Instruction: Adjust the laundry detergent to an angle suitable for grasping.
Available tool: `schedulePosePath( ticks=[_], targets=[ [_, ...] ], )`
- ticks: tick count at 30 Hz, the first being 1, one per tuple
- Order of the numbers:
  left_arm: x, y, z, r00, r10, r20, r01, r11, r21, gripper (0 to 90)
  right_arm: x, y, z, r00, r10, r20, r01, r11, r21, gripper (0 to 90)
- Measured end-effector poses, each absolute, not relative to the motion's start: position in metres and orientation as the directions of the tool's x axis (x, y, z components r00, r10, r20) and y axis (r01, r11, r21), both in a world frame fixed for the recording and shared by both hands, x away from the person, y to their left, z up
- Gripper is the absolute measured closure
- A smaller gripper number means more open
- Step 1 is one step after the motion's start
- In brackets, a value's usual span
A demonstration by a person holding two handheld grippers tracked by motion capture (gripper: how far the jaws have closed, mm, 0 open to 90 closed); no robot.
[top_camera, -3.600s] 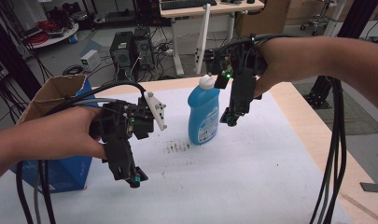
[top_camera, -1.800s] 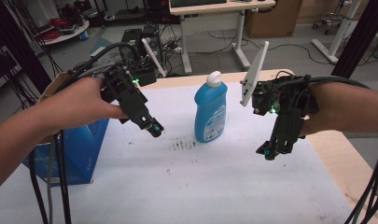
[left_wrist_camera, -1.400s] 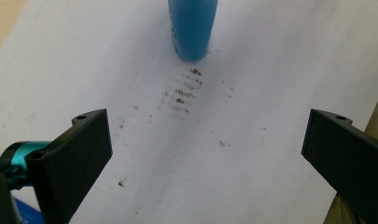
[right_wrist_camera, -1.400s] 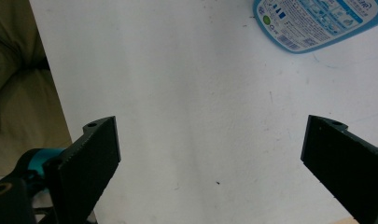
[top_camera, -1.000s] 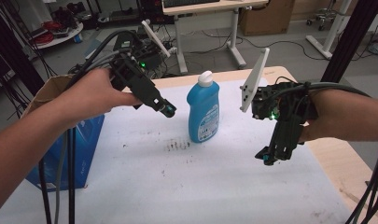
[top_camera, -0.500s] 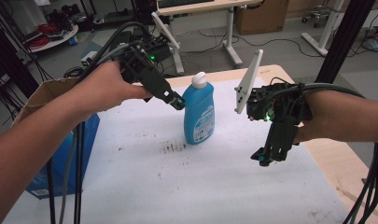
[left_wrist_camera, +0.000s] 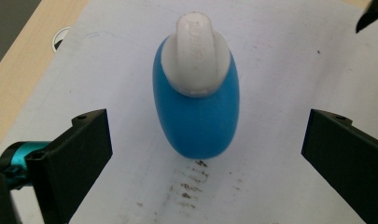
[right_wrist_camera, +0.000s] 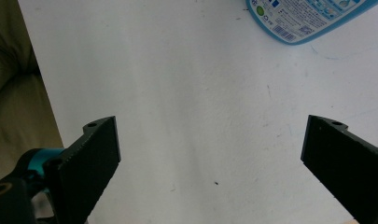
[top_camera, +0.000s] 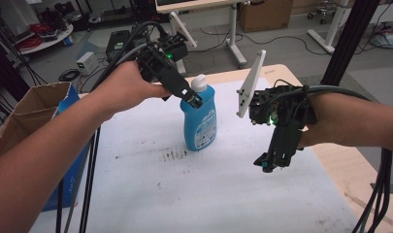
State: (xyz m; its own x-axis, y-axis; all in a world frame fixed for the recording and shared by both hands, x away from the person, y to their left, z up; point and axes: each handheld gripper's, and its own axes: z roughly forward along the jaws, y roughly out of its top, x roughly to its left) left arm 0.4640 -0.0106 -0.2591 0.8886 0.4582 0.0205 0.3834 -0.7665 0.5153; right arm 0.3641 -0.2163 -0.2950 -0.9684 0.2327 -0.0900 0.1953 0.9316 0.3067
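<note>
Box: a cardboard box stands at the left edge of the bench, at about 9 o'clock from the bottle, well apart from it.

Left tool: the left tool hangs at the bottle's neck, coming from 10 o'clock in the high view. Its jaws are wide apart and hold nothing. In the left gripper view the camera looks almost straight down and the bottle sits between the two jaws, nearer to 12 o'clock.

Bottle: the blue bottle stands upright on the white sheet, near the middle of the bench, with a white cap on top. Its long axis is vertical. Seen from above, its body is a flat oval, and the cap runs along 12 to 6 o'clock.

Marks: dark small marks lie on the sheet, just beside the base at 7 o'clock.

Key relation: the bottle is below and between the left jaws, which face its narrow sides; I judge a short move down would allow the grasp.

Nearer hand: the left one, clearly.

Right tool: the right tool hovers above the sheet at 4 o'clock from the bottle, apart from it. Its jaws are open and empty; the label appears at 1 o'clock there.
</note>
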Motion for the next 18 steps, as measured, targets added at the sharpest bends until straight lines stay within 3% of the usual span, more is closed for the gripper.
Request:
schedulePosePath(
  ticks=[18],
  targets=[
    [0.478, -0.034, -0.283, 0.897, 0.442, -0.011, 0.392, -0.782, 0.485, 1.7, 0.370, -0.222, -0.299, -0.967, 0.242, -0.081, 0.206, 0.928, 0.310, 3.7]
  ],
)
